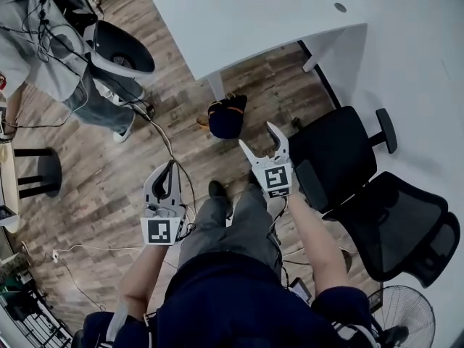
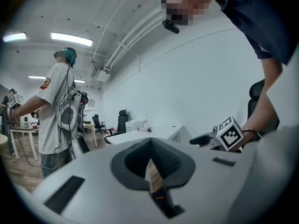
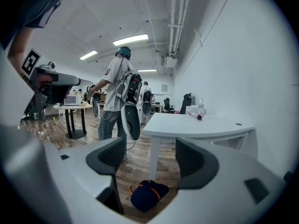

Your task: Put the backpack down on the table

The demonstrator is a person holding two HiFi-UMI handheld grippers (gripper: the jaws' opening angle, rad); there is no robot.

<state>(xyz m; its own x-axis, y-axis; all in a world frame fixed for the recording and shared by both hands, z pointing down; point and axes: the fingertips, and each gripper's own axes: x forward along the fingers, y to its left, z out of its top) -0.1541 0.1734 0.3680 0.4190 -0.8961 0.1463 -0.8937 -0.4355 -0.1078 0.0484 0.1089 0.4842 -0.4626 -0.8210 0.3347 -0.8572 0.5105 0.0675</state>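
A dark blue backpack (image 1: 227,117) with orange trim lies slumped on the wooden floor, just in front of the white table (image 1: 239,20) and beside its leg. My right gripper (image 1: 257,136) is open and hangs above the floor, a short way short of the backpack. In the right gripper view the backpack (image 3: 148,195) shows low between the spread jaws of that gripper (image 3: 150,160), with the table (image 3: 196,125) behind it. My left gripper (image 1: 172,167) is shut and empty, further back to the left. In the left gripper view its jaws (image 2: 150,146) meet, leaving a thin slit.
Two black office chairs (image 1: 344,154) (image 1: 406,227) stand close on my right. A person (image 1: 51,56) wearing gear stands at the upper left. Cables (image 1: 167,140) trail over the floor. A fan (image 1: 406,317) is at the lower right, a small round table (image 1: 36,169) at the left.
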